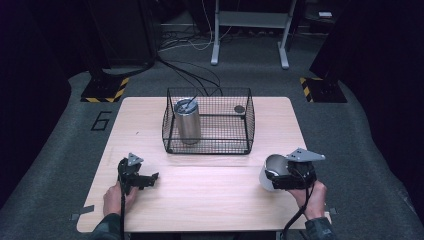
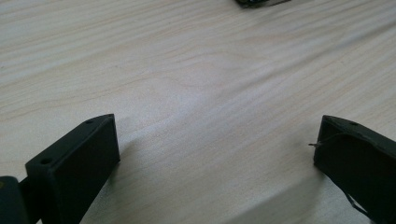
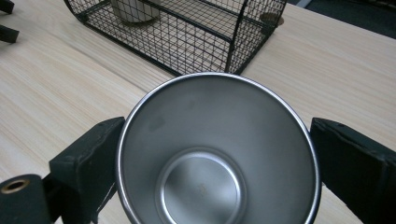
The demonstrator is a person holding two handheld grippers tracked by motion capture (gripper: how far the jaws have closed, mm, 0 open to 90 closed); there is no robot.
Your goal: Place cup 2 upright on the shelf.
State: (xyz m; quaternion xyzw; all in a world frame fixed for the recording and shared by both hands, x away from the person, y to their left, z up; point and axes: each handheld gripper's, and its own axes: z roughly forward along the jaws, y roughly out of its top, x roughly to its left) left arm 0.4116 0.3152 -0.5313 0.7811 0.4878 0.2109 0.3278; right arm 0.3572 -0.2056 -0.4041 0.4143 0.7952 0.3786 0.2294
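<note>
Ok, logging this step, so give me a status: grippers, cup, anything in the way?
Left gripper open, empty, low over table. Right gripper shut on steel cup. Wire basket ahead, tumbler inside; path clear.

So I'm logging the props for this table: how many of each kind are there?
Metal cups: 2 (one in the right gripper, cup; one tumbler standing in the basket)
Wire baskets: 1
Small round discs: 1, in the basket
Total: 4
</note>
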